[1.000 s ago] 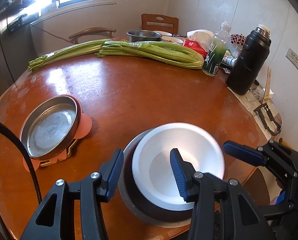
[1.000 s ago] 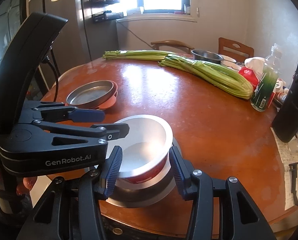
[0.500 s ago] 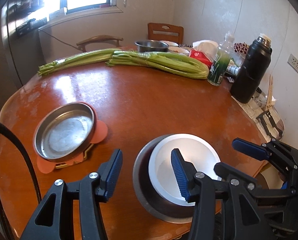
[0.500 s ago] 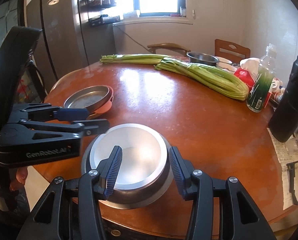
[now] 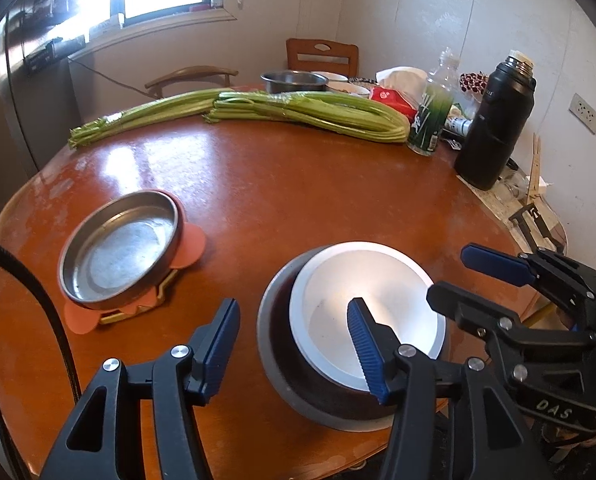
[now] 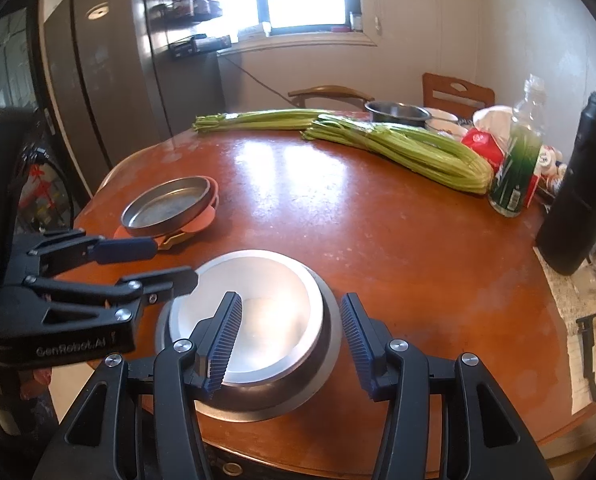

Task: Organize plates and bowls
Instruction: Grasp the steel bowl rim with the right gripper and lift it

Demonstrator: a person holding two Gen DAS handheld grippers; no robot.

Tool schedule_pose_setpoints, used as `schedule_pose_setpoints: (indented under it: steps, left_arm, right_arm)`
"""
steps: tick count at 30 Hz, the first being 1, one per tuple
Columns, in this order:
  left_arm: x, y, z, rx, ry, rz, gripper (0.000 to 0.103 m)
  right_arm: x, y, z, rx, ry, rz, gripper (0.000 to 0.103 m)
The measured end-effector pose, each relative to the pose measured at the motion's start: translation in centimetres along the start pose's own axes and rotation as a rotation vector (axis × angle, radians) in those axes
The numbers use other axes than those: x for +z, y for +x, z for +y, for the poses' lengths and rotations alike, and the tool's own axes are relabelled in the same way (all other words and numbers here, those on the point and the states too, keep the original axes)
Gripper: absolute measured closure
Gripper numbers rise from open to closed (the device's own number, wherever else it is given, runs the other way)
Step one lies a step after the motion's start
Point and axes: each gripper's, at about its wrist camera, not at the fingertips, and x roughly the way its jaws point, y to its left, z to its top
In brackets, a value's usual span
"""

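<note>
A white bowl (image 5: pixel 378 300) sits nested in a wider steel bowl (image 5: pixel 274 344) at the near edge of the round wooden table (image 5: pixel 298 192); both also show in the right wrist view, the white bowl (image 6: pixel 274 320) inside the steel bowl (image 6: pixel 322 344). A shallow steel plate (image 5: pixel 118 252) rests on an orange mat at the left, also visible in the right wrist view (image 6: pixel 166 206). My left gripper (image 5: pixel 294 344) is open and empty, hovering over the steel bowl's left rim. My right gripper (image 6: pixel 290 336) is open and empty, just above the nested bowls.
Two bundles of green celery (image 5: pixel 310 110) lie across the far side. A steel pot (image 5: pixel 294 80), a green bottle (image 5: pixel 430 120), a black thermos (image 5: pixel 494 128) and packets crowd the far right. Chairs stand behind the table. A black clip (image 6: pixel 594 352) lies at the right edge.
The white bowl has been lowered into the steel bowl and let go. Both grippers have drawn back and up from the bowls, still open.
</note>
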Motion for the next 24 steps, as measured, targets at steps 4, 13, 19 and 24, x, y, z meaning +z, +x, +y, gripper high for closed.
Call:
schedule_pose_setpoints:
  steps: [4, 13, 19, 24]
  left_arm:
    - [-0.1, 1.1, 0.2, -0.007, -0.014, 0.026, 0.047]
    - [-0.5, 3.2, 0.2, -0.043, -0.034, 0.074, 0.044]
    - [-0.6, 4.3, 1.2, -0.041, -0.063, 0.099, 0.044]
    - [-0.9, 5.1, 1.6, -0.057, -0.08, 0.126, 0.044]
  right_arm:
    - [-0.4, 1.0, -1.0, 0.0, 0.038, 0.031, 0.049]
    - [-1.2, 2.6, -1.7, 0.038, 0.097, 0.079, 0.049]
    - [-1.8, 4.0, -2.3, 0.055, 0.128, 0.125, 0.049]
    - [-2.1, 4.6, -1.8, 0.08, 0.124, 0.142, 0.048]
